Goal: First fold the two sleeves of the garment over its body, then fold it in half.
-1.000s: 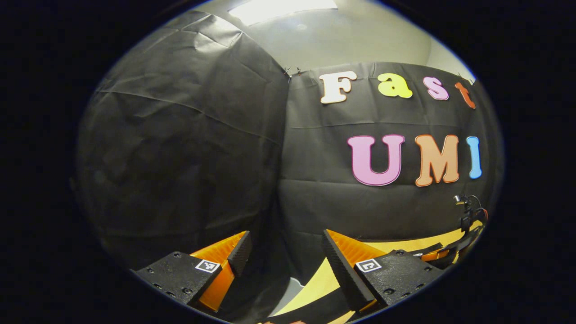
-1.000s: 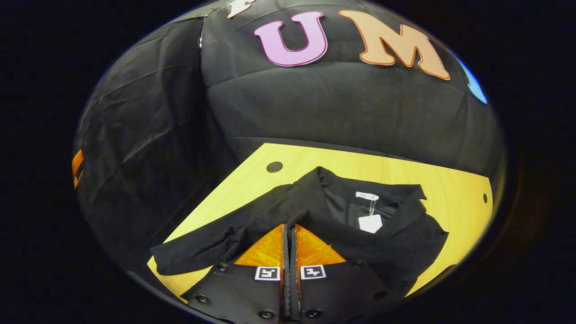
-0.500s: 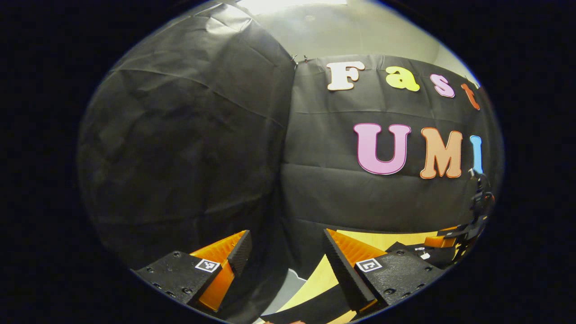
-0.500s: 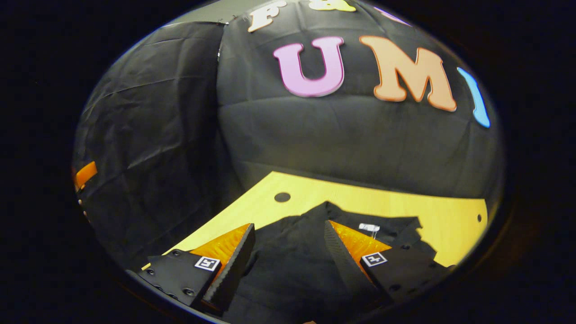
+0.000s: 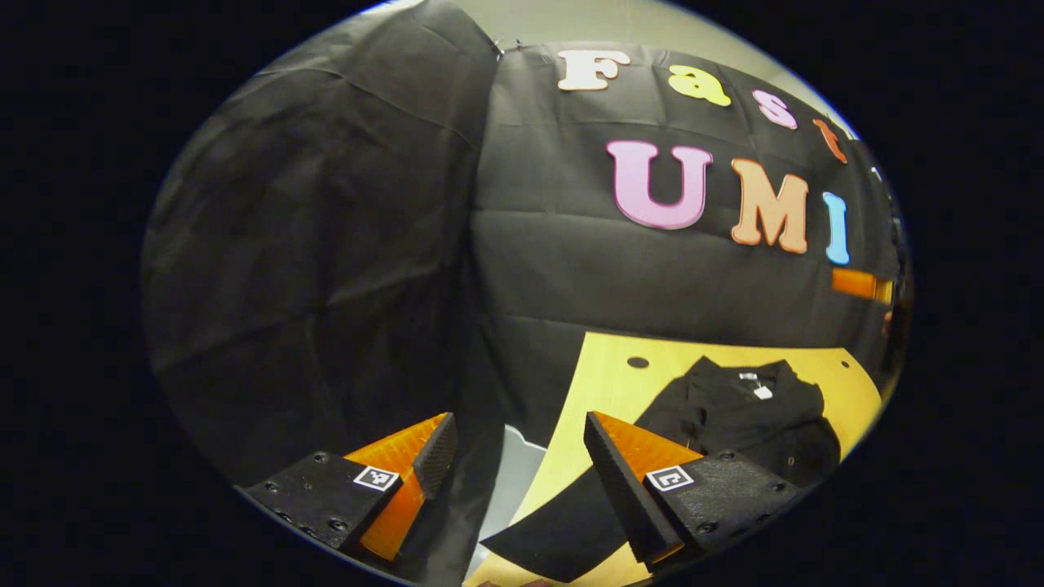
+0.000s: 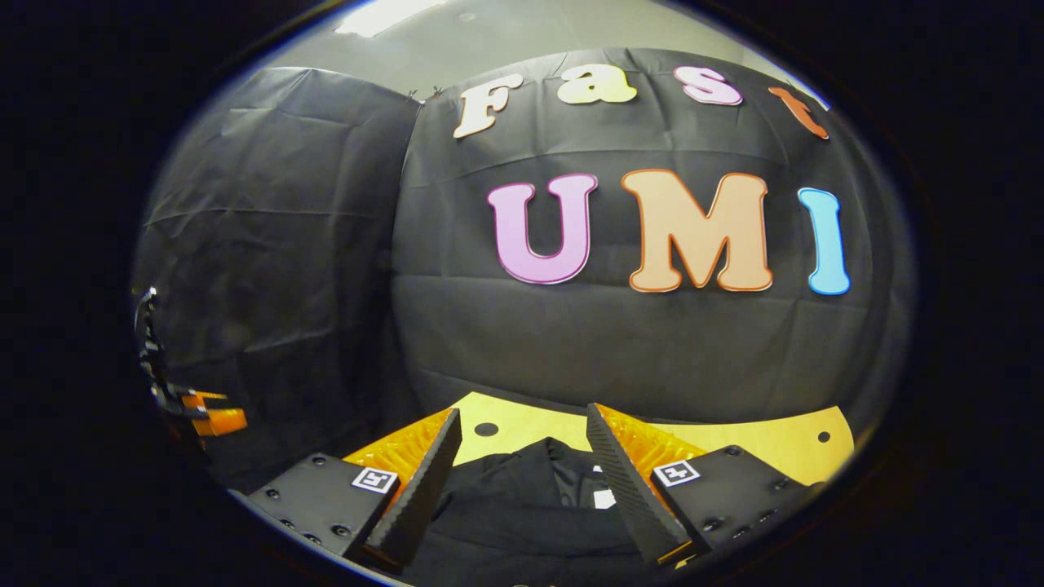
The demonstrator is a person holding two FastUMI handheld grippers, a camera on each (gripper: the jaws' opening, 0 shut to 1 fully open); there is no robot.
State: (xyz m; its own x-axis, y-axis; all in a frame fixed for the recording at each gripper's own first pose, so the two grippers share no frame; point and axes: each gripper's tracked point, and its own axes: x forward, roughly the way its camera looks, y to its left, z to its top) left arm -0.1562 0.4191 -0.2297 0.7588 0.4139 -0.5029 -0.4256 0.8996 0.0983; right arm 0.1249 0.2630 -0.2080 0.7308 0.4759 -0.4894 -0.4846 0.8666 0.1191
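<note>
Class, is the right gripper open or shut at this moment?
Open: the right gripper has its fingers spread apart above the black garment, gripping nothing.

Counts: 1 black garment (image 5: 750, 416), lower right of the left gripper view; 1 white tag (image 5: 763, 392) at its collar. 1 yellow table (image 5: 603, 383), 2 round holes (image 6: 486, 429) in it in the right gripper view. 2 grippers: left gripper (image 5: 514, 444), right gripper (image 6: 522, 436).

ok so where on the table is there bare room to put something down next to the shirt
Bare wood shows along the far edge of the table, between the black shirt and the booth wall, around the round hole. A second free strip runs beside the shirt's collar end, by the small hole. The near side is crowded by cloth and both open tools.
</note>
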